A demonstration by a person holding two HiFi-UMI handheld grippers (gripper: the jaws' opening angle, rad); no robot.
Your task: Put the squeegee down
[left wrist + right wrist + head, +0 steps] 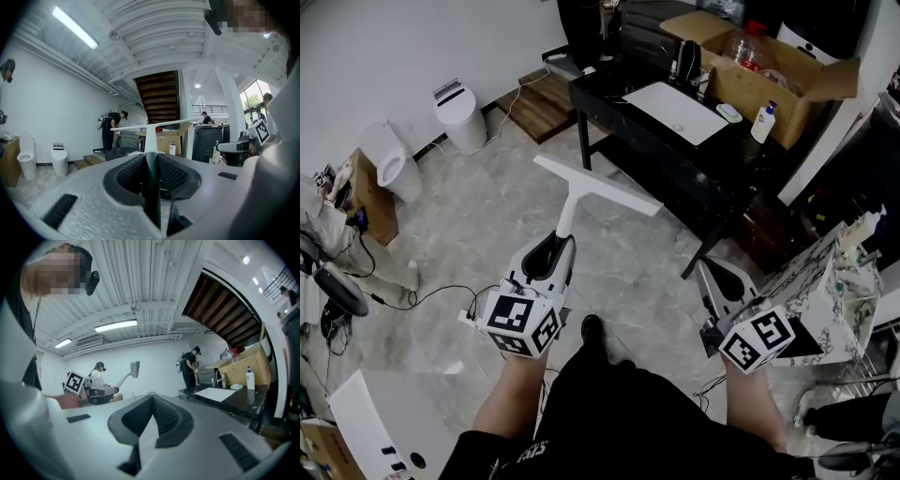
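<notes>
An open cardboard box (787, 70) stands on the black table (623, 131) and holds one clear bottle (742, 44) with a red cap (what else lies inside cannot be made out). One white pump bottle (762, 122) stands just beside the box, also on the table. One white bin (457, 114), lid down, stands on the floor by the wall. There is one squeegee (592, 190), white and T-shaped, held in the air above the floor. The left gripper (557, 248) pinches its handle, with the blade at the far end. The right gripper (713, 274) has its jaws pressed together on nothing.
</notes>
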